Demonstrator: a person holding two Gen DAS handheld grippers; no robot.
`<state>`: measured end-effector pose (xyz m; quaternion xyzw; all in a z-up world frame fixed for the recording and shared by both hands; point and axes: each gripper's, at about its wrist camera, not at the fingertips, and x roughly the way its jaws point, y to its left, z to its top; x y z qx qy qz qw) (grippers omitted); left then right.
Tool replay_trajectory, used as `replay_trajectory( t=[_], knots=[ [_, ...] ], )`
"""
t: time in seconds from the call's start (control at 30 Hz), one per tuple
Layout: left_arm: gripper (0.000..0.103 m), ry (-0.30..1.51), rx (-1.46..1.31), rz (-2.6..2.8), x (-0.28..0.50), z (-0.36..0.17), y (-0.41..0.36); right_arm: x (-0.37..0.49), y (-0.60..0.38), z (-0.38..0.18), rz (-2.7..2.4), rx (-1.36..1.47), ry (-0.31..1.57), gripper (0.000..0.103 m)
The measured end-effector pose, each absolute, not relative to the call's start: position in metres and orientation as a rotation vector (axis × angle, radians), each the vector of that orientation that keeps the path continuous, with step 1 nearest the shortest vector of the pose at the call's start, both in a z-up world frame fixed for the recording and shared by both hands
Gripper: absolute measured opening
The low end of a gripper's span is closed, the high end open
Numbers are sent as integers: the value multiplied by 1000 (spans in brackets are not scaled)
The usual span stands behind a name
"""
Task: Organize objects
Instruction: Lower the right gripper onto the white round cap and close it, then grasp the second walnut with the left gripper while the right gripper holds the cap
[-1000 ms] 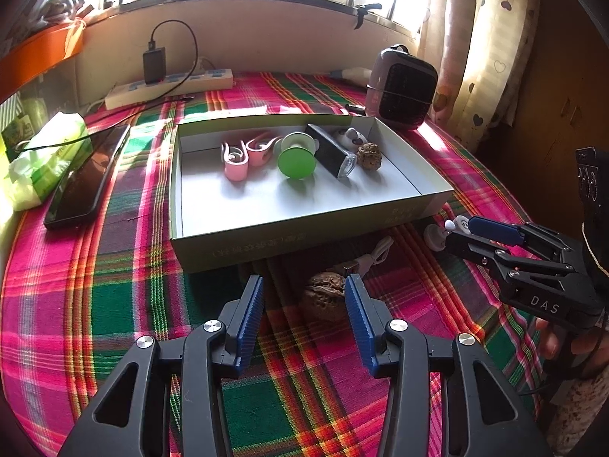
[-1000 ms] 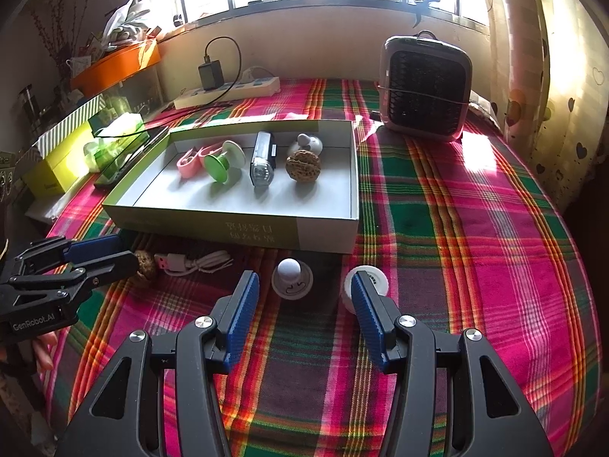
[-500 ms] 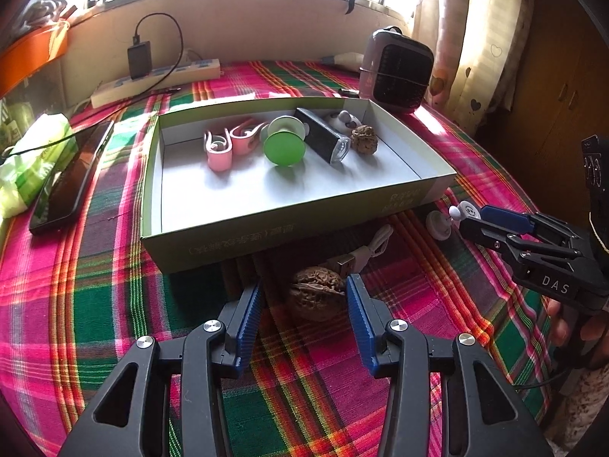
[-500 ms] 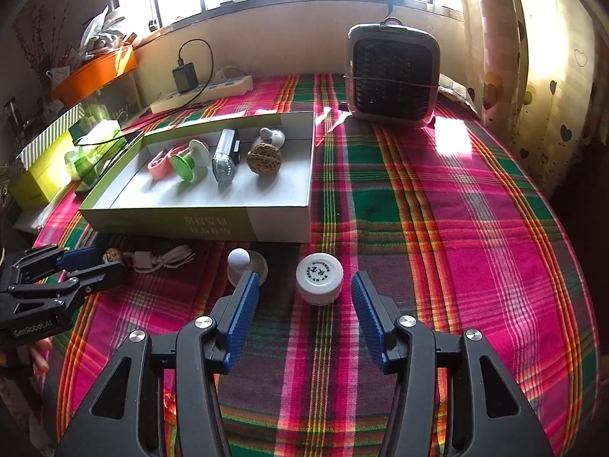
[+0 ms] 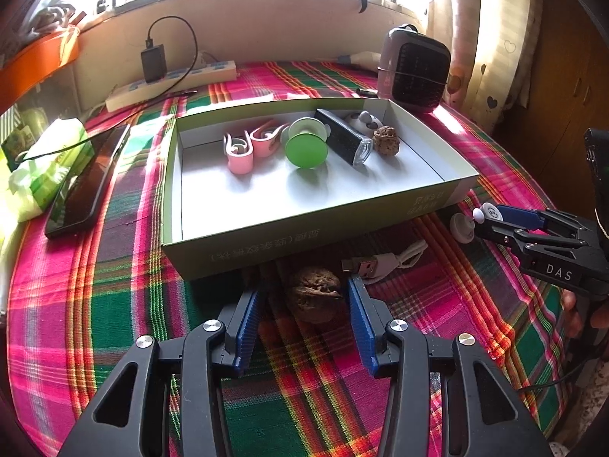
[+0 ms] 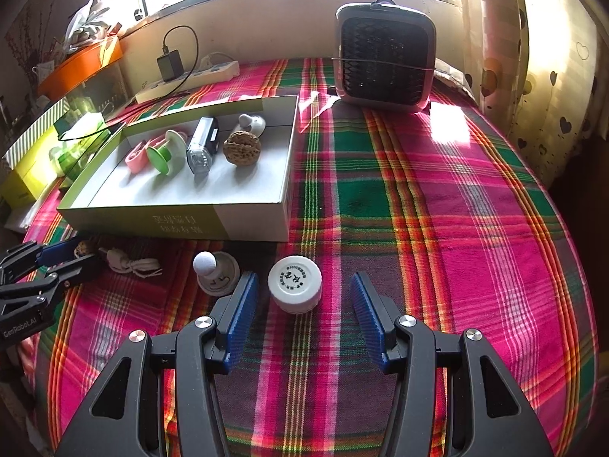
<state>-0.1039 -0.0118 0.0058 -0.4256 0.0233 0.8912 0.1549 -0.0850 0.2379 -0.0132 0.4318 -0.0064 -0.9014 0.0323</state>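
I have brought both grippers closer: left gripper [image 5: 304,316] fingers apart around walnut [image 5: 314,293], right gripper [image 6: 300,312] fingers apart around white cap [image 6: 295,282], lower centre, both ready to close

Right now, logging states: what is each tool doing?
Left tool: open, straddling the walnut.
Right tool: open around the white cap.

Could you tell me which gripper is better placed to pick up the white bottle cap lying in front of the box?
Right. The right gripper has its open jaws either side of the white bottle cap; the left gripper brackets a walnut.
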Motion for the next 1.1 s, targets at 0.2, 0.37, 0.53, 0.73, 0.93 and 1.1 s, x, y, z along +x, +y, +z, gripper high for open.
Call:
replay_trajectory(
  t=[0.2, 0.37, 0.53, 0.73, 0.93, 1.1],
  knots=[
    [42, 63, -1218, 2573, -105, 5, -12, -87, 234, -14, -2771, 1335, 33, 52],
    [42, 66, -1222, 2582, -106, 5, -11, -88, 233, -14, -2767, 1334, 45, 52],
    [38, 59, -1222, 2593, -106, 5, -13, -87, 233, -14, -2767, 1327, 45, 44],
    [29, 56, -1225, 2607, -107, 5, -16, -85, 232, -13, -2762, 1319, 46, 30],
    [29, 53, -1225, 2606, -107, 6, -17, -85, 232, -13, -2764, 1318, 43, 29],
    [29, 47, -1225, 2605, -107, 5, -17, -84, 231, -13, -2763, 1317, 49, 29]
  ],
)
